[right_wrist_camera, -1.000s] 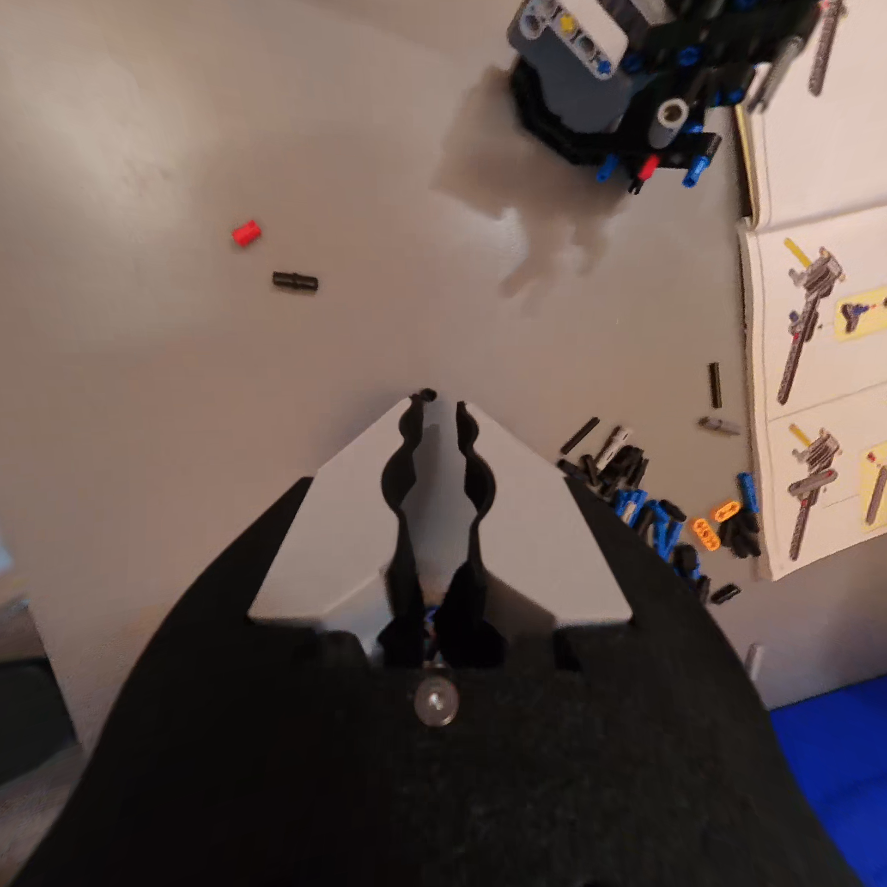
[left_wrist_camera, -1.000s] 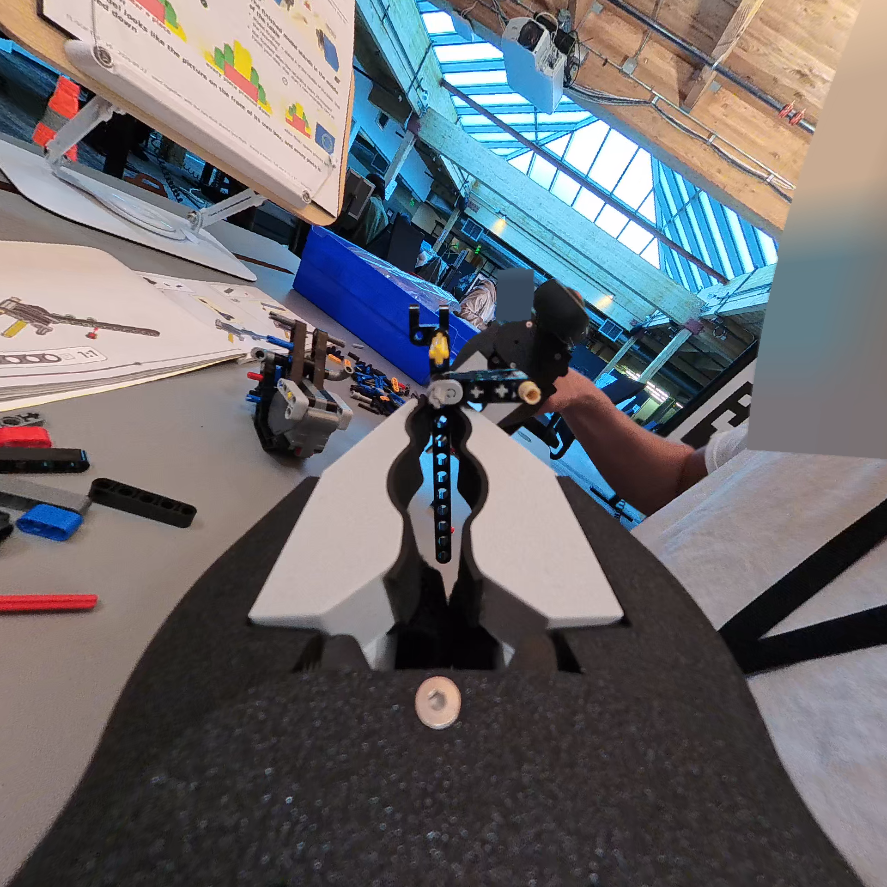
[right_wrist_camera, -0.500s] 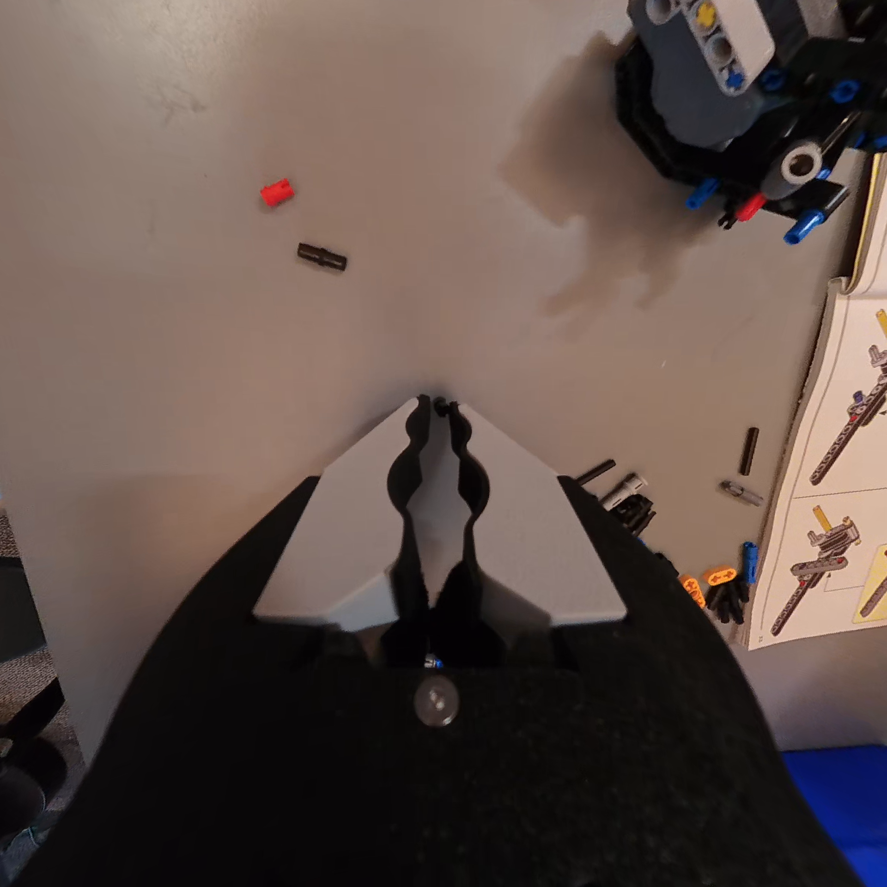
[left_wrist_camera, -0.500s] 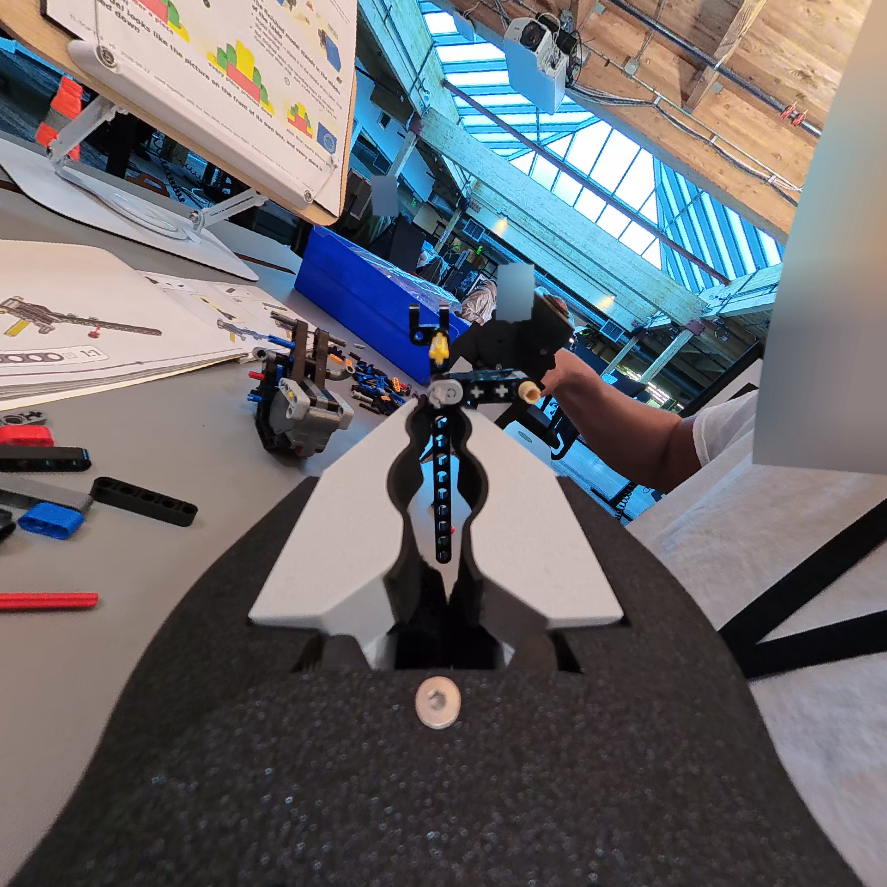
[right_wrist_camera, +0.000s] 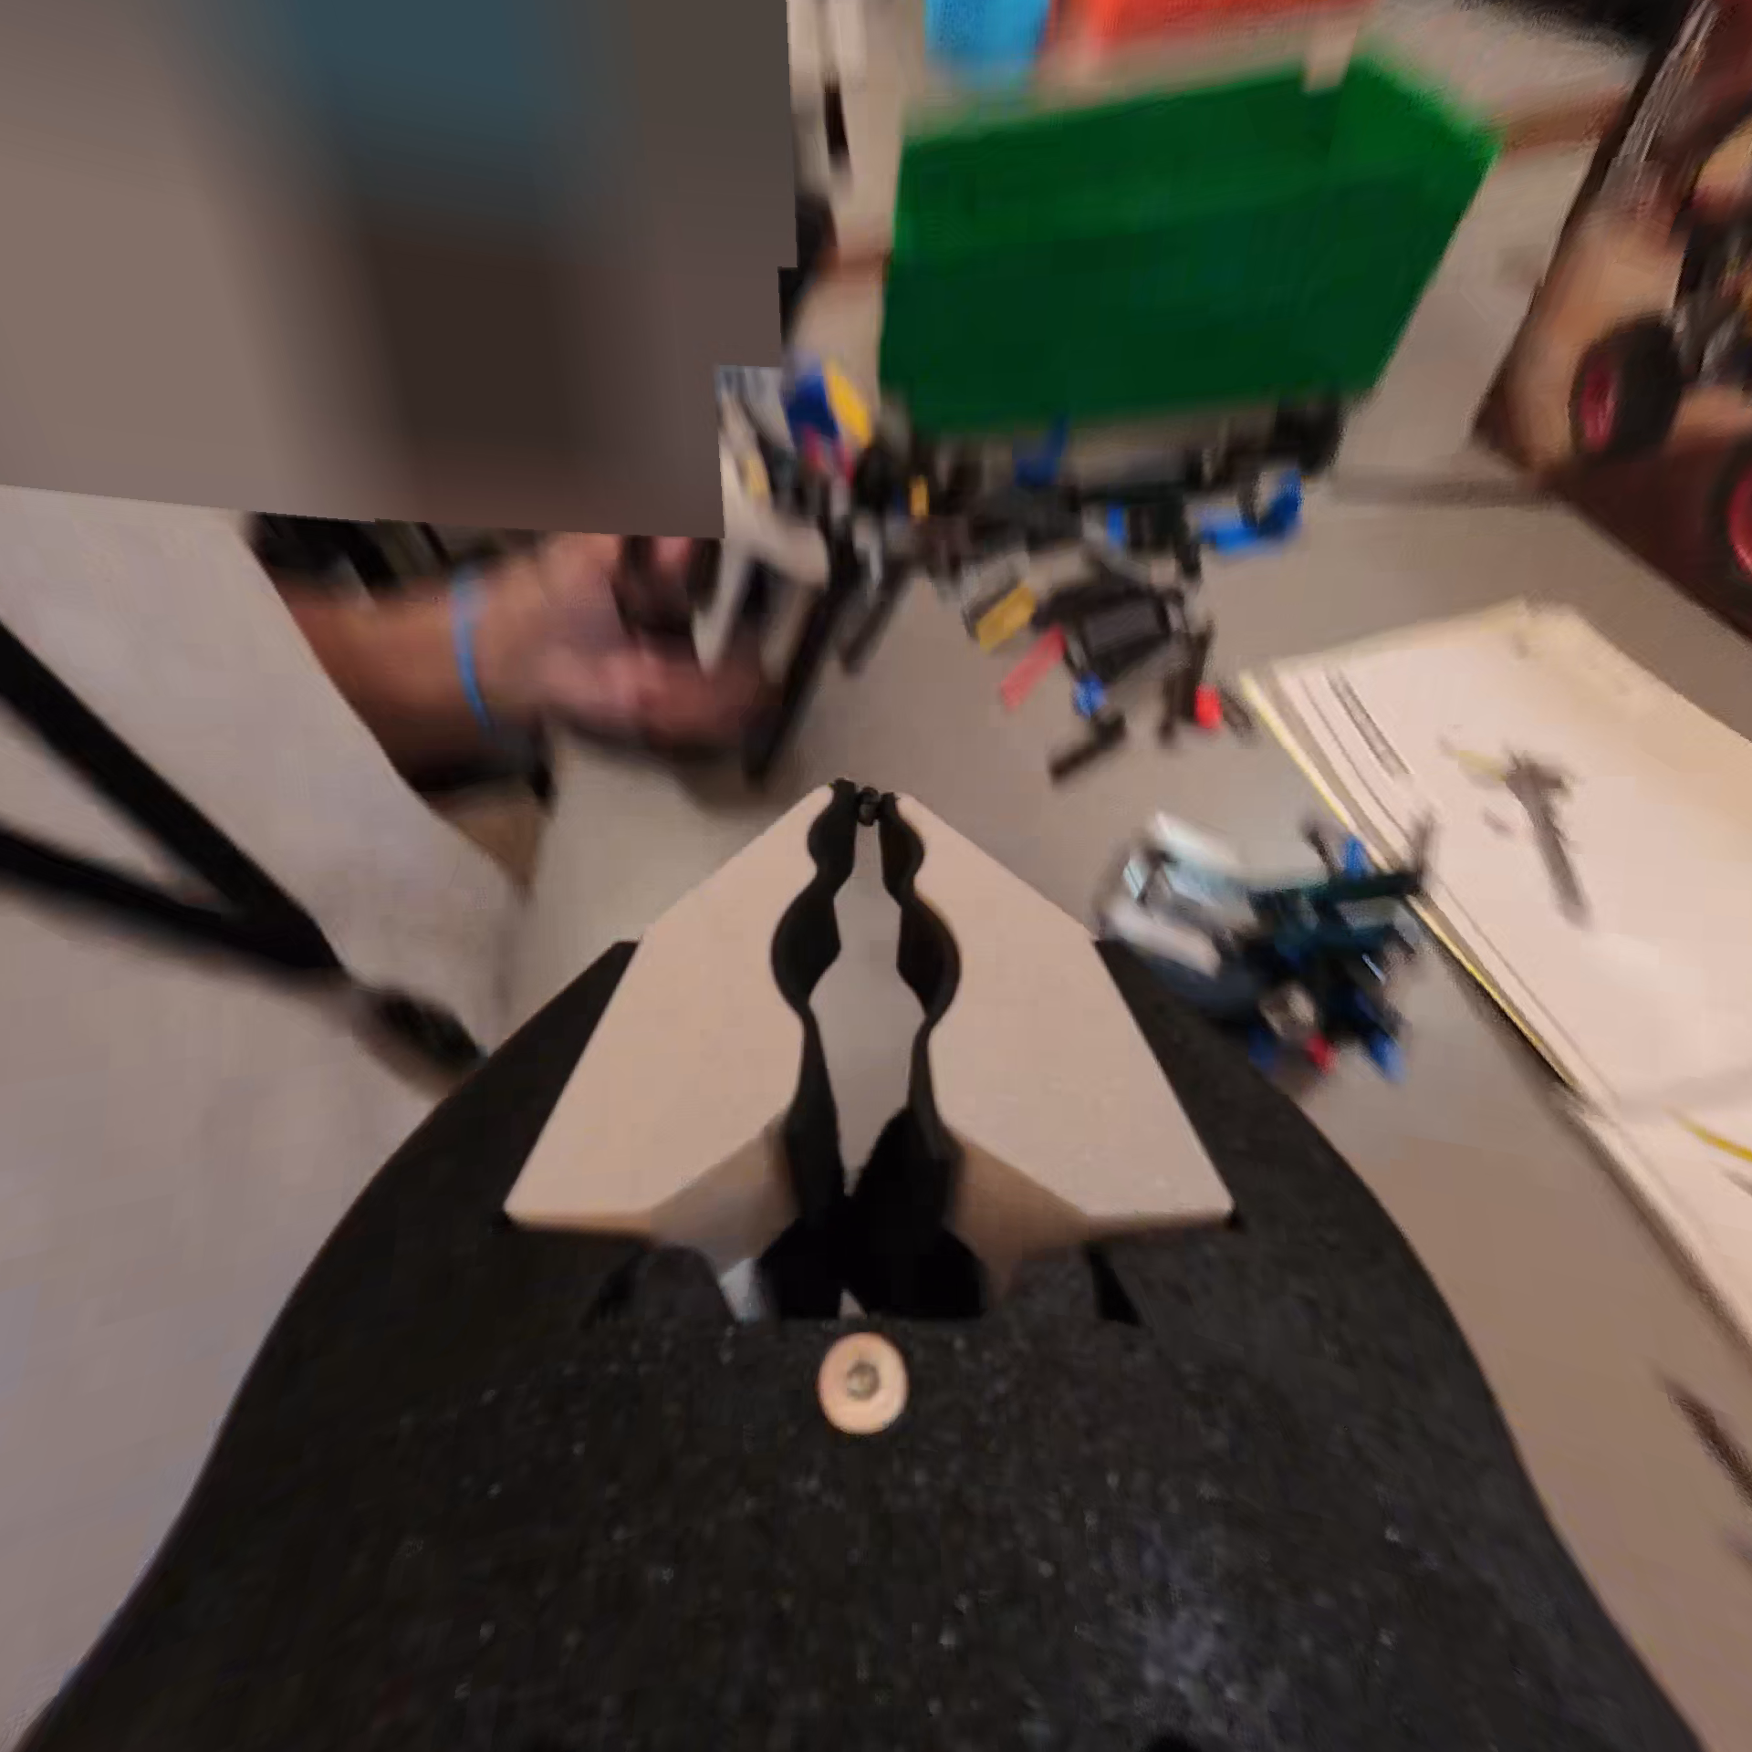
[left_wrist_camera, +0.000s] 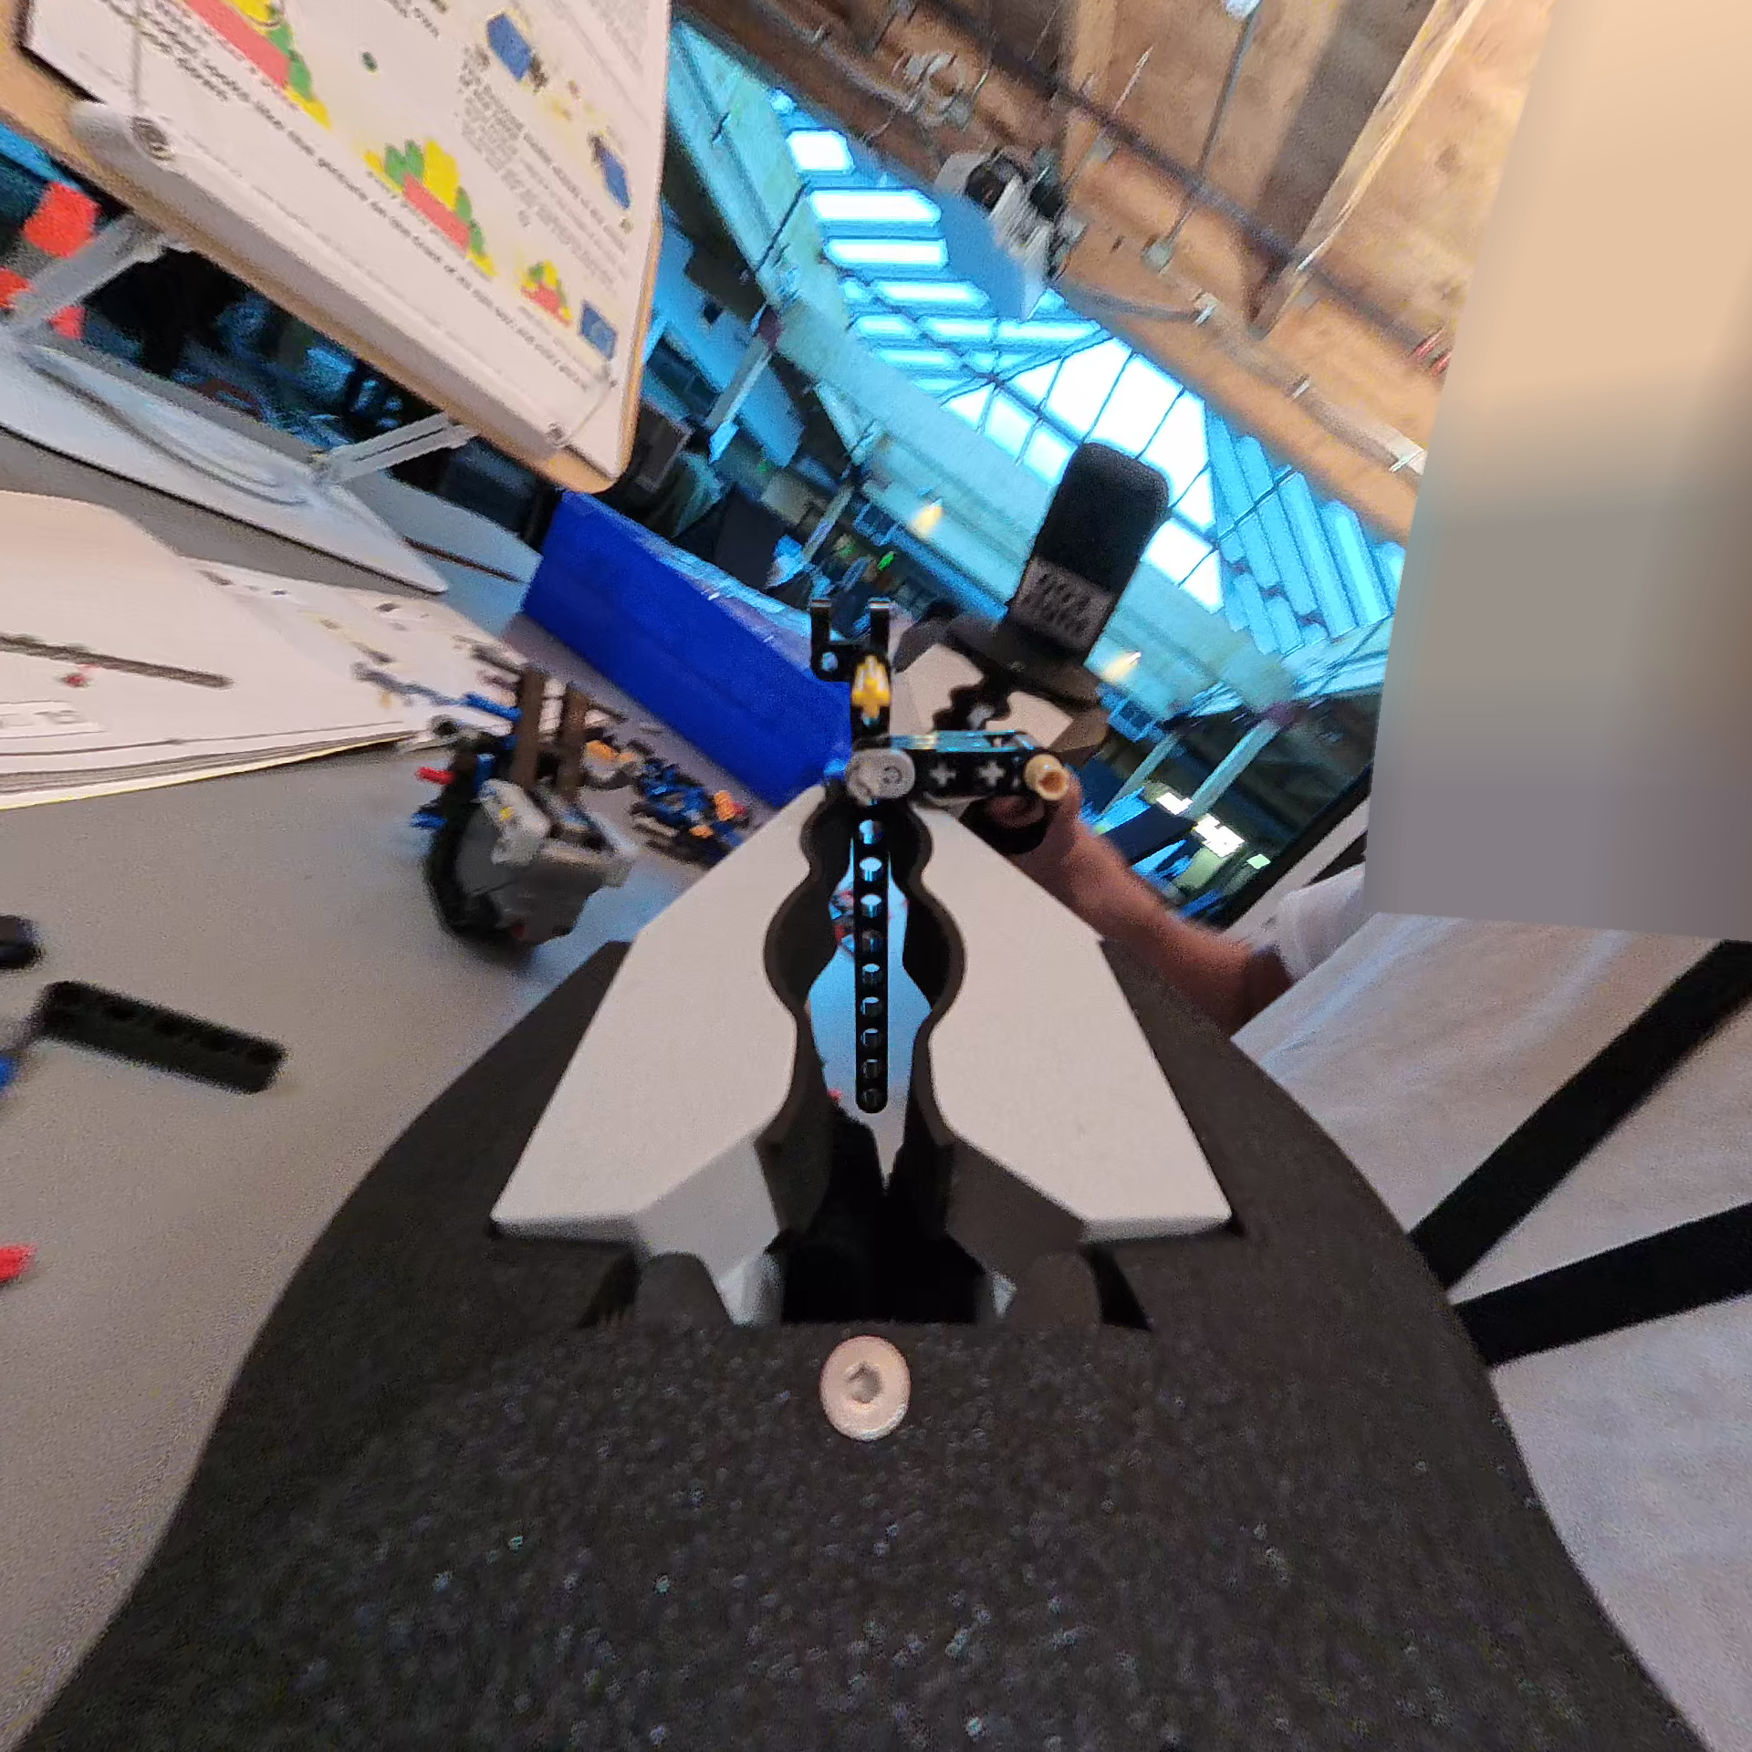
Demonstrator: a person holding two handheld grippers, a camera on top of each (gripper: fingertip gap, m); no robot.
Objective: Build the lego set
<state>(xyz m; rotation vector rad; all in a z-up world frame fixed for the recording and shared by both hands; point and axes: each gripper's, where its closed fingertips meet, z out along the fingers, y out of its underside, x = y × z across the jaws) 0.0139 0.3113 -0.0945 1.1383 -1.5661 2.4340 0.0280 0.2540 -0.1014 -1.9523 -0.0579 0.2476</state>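
My left gripper (left_wrist_camera: 867, 806) is shut on a long black holed beam (left_wrist_camera: 869, 967) and holds it upright above the table. A short black cross beam (left_wrist_camera: 958, 773) with a tan pin and a yellow piece (left_wrist_camera: 867, 687) sit at the beam's top. My right gripper (right_wrist_camera: 863, 801) is shut on a small black pin (right_wrist_camera: 865, 794) at its tips, in the air. The part-built grey, black and blue model (left_wrist_camera: 521, 844) stands on the grey table; it also shows in the blurred right wrist view (right_wrist_camera: 1261, 939).
An open instruction booklet (right_wrist_camera: 1517, 806) lies right of the model. A pile of loose pieces (right_wrist_camera: 1071, 588) lies before a green bin (right_wrist_camera: 1138, 237). A blue bin (left_wrist_camera: 683, 626) stands behind the model. A loose black beam (left_wrist_camera: 161, 1033) lies at left. A person's hand (right_wrist_camera: 616, 664) is near. There is about 7 cm between the tips of the two grippers.
My right gripper shut on the small black pin on the table, lifted it and swung up to look across the table. My left gripper kept its hold and shifted slightly.
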